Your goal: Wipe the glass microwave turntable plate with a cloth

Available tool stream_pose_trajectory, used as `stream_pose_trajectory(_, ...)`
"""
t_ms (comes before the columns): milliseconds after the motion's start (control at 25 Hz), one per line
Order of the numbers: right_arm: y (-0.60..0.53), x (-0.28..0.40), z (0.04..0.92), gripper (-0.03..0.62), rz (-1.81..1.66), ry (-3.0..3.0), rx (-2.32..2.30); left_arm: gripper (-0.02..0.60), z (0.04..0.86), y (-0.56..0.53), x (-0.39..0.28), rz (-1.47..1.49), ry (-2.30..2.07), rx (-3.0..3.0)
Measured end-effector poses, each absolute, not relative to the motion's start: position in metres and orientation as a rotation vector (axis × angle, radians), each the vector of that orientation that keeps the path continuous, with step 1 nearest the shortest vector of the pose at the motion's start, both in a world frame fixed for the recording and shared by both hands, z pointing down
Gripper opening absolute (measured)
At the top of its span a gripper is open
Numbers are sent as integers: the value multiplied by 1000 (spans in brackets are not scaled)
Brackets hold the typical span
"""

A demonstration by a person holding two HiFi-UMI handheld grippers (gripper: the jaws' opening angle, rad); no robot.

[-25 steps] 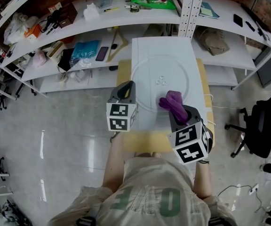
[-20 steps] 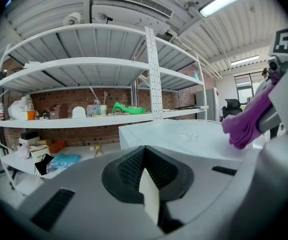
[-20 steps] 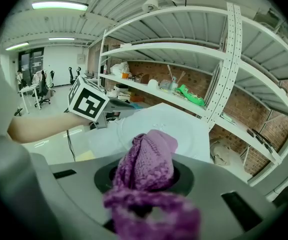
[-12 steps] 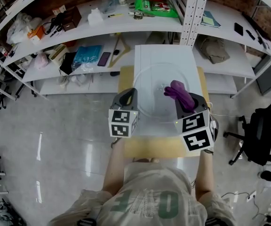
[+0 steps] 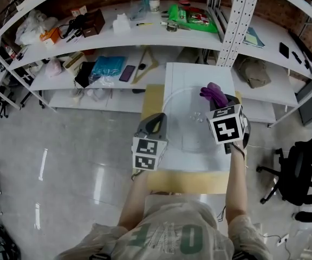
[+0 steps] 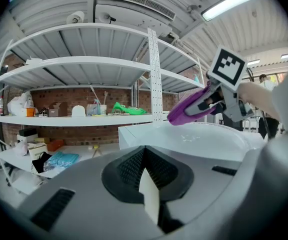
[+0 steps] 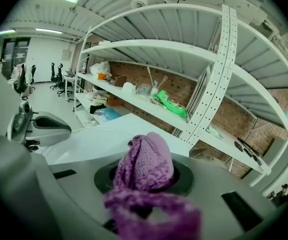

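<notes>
The clear glass turntable plate (image 5: 186,130) lies flat on a white tabletop (image 5: 172,164). My right gripper (image 5: 219,101) is over the plate's far right part, shut on a purple knitted cloth (image 5: 213,93) that bulges out of its jaws. The right gripper view shows the cloth (image 7: 146,166) filling the jaws. My left gripper (image 5: 155,119) sits at the plate's left rim, jaws shut, with nothing visible between them (image 6: 149,194). In the left gripper view, the cloth (image 6: 189,109) hangs above the plate (image 6: 209,139).
White shelving (image 5: 118,31) cluttered with small items runs behind the table. A perforated upright post (image 5: 234,23) stands at the far right corner. A tan board (image 5: 153,96) shows under the white top. An office chair (image 5: 299,172) is on the right, and the floor lies to the left.
My right gripper has carried the purple cloth away from me across the plate, from its near right part to its far right part. The left gripper stays at the left rim.
</notes>
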State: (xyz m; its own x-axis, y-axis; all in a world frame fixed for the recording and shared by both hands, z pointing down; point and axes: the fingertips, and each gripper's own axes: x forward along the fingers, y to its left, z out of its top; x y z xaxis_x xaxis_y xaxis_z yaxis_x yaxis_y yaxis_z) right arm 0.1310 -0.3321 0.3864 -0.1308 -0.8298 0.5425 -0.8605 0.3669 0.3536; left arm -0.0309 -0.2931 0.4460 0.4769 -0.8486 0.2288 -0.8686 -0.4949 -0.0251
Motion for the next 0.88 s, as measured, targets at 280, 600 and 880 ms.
stream_pose_trajectory(280,-340,131,407,54,119,-1940,1452,2,448,-299,-35,341,-1526,2626)
stream_pose_trajectory(600,-310,133,405,54,106,-1931,1452,2,446,-300,-34,342,-1531,2639)
stream_pose_trajectory(880,-248,121,411,54,112,-1955,1412,2,444,-299,-34,350,-1525,2635)
